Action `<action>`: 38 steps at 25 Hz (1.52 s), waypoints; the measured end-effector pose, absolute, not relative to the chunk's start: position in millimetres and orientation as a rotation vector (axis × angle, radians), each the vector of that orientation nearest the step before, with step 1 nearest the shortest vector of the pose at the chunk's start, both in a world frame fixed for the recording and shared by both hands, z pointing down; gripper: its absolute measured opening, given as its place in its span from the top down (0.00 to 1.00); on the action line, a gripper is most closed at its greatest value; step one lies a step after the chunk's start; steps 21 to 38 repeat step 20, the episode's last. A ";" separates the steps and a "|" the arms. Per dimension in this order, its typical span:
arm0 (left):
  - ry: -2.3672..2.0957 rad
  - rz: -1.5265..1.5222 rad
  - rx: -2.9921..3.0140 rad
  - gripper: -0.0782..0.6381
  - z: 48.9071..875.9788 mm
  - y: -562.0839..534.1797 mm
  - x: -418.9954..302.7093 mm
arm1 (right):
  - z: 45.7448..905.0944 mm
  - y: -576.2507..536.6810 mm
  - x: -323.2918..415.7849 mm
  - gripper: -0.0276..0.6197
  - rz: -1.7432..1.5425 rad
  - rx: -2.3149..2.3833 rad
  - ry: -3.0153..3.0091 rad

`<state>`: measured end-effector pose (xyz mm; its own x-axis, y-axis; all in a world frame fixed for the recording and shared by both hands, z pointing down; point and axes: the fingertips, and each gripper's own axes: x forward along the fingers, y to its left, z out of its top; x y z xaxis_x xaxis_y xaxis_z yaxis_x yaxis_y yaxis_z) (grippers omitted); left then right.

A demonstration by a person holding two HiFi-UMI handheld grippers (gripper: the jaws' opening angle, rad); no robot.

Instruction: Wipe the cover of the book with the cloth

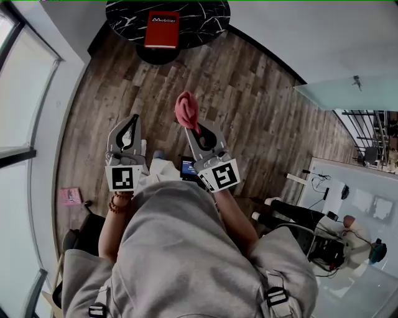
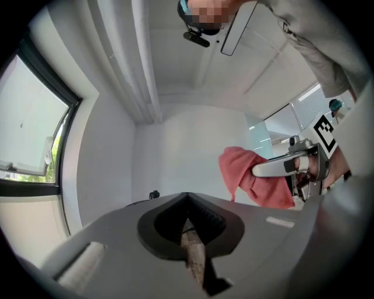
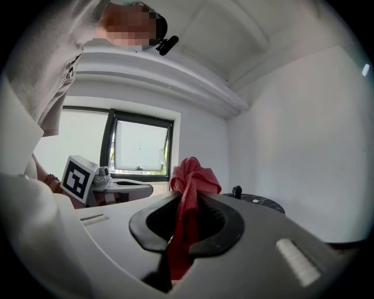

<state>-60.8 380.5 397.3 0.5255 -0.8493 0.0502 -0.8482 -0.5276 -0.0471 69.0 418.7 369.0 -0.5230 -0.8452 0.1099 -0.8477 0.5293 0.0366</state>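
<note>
over the wood floor (image 1: 249,93): cloth (image 1: 186,110) pinched, book (image 1: 161,29) far off

right gripper (image 1: 194,130) is clamped on the pink cloth. left gripper (image 1: 132,120) is closed, empty. red book lies on the black table (image 1: 205,18), well apart from both.

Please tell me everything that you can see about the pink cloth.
The cloth is pinkish red and looks soft and thin. It is bunched into a crumpled lump with folds. The right tongs are shut on it: a gathered strip runs down between the jaws, and the lump stands out beyond their tips. It is held in the air over the wooden floor, far from the book on the dark table. Nothing else touches it.
</note>
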 end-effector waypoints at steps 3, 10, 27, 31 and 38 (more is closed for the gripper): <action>1.475 -0.079 -2.756 0.89 393.8 392.0 -52.5 | 357.4 437.6 75.3 0.86 -0.002 1.520 -2.615; 1.302 -0.108 -2.778 0.89 370.5 376.8 -65.2 | 341.4 431.4 68.4 0.86 0.004 1.690 -2.550; 1.164 -0.097 -2.786 0.89 360.3 361.7 -89.7 | 339.2 422.7 44.0 0.87 -0.007 1.802 -2.506; 1.164 -0.097 -2.786 0.89 360.3 361.7 -89.7 | 339.2 422.7 44.0 0.87 -0.007 1.802 -2.506; 1.164 -0.097 -2.786 0.89 360.3 361.7 -89.7 | 339.2 422.7 44.0 0.87 -0.007 1.802 -2.506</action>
